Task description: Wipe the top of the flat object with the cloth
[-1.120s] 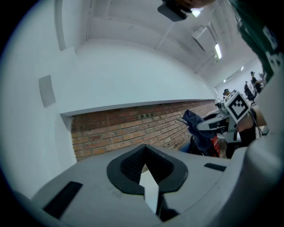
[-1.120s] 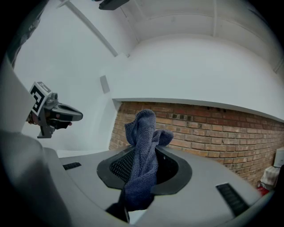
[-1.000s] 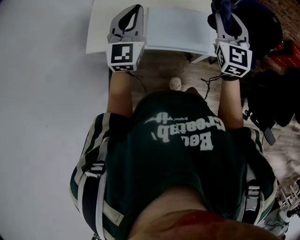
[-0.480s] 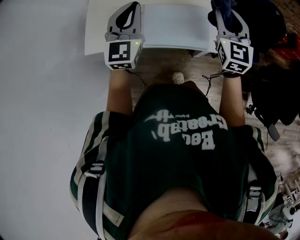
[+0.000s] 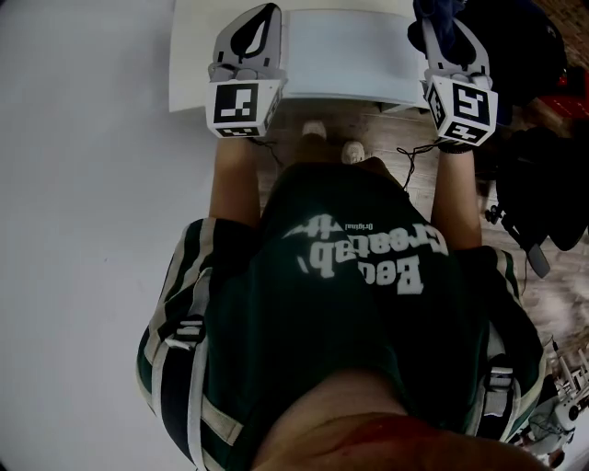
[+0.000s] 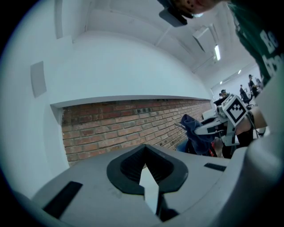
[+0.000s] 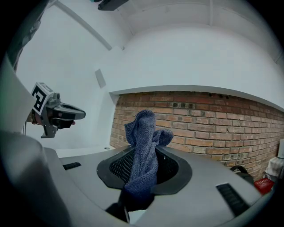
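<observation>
Two grippers sit over the near edge of the white flat tabletop [image 5: 345,51]. The right gripper [image 5: 444,20] clamps a bunched dark blue knit cloth [image 7: 143,146], apparently clear of the top. The left gripper [image 6: 146,175] is closed and empty. Approach step; next, tip right down and lay the cloth flat.

Dark green T-shirt [image 5: 350,313] with white lettering and white-striped sleeves [image 5: 179,304]; grey left claw [image 5: 262,14] and right claw [image 5: 440,13] carry black-and-white marker cubes [image 5: 241,108].

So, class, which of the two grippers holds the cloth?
The right gripper: its jaws pinch the blue cloth, while the left gripper holds nothing.
</observation>
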`<state>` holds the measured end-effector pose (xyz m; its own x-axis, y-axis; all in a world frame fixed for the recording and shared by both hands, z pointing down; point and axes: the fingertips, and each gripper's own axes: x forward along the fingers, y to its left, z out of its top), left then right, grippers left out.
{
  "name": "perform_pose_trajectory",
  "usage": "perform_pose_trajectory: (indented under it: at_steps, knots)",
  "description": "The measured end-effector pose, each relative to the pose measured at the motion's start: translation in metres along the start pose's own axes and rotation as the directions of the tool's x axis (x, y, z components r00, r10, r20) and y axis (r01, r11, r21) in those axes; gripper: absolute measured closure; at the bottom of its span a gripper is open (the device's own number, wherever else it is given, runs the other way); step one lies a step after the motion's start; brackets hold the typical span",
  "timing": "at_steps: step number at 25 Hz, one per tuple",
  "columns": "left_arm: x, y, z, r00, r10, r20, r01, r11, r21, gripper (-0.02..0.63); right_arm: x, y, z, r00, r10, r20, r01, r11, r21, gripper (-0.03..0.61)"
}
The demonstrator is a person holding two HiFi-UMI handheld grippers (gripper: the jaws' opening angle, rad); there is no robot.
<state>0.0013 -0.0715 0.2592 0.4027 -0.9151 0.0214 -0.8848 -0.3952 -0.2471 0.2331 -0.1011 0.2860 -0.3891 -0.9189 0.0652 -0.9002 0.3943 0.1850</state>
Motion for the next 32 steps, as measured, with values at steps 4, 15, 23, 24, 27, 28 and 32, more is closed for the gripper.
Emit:
perform_pose_trajectory:
  at_steps: [4,15,23,24,27,28,32]
  knots:
    - [0.008,0.014,-0.005,0.999,-0.033,0.008,0.033,0.999,-0.001,0.618,0.014,0.017,0.013,0.999,0.037,0.036,-0.038,0.999,0.033,0.485]
    - [0.038,0.06,-0.018,0.988,-0.149,0.039,0.15,0.989,-0.016,0.618,0.066,0.061,0.016,0.995,0.063,-0.073,-0.063,0.998,-0.007,0.486]
    - [0.043,0.085,-0.044,0.979,-0.199,0.042,0.2,0.979,-0.035,0.618,0.106,0.115,-0.01,0.962,0.156,-0.226,-0.167,0.986,-0.029,0.486]
    - [0.043,0.086,-0.046,0.978,-0.203,0.04,0.204,0.978,-0.039,0.618,0.11,0.119,-0.015,0.954,0.164,-0.249,-0.176,0.984,-0.028,0.486]
    - [0.04,0.091,-0.056,0.976,-0.214,0.036,0.216,0.975,-0.051,0.618,0.121,0.143,-0.032,0.926,0.19,-0.326,-0.219,0.974,-0.054,0.486]
    - [0.038,0.093,-0.06,0.976,-0.216,0.035,0.217,0.975,-0.055,0.618,0.125,0.153,-0.039,0.911,0.204,-0.357,-0.244,0.967,-0.07,0.486]
    - [0.033,0.097,-0.069,0.978,-0.205,0.026,0.206,0.975,-0.079,0.618,0.137,0.188,-0.08,0.799,0.282,-0.531,-0.394,0.913,-0.108,0.486]
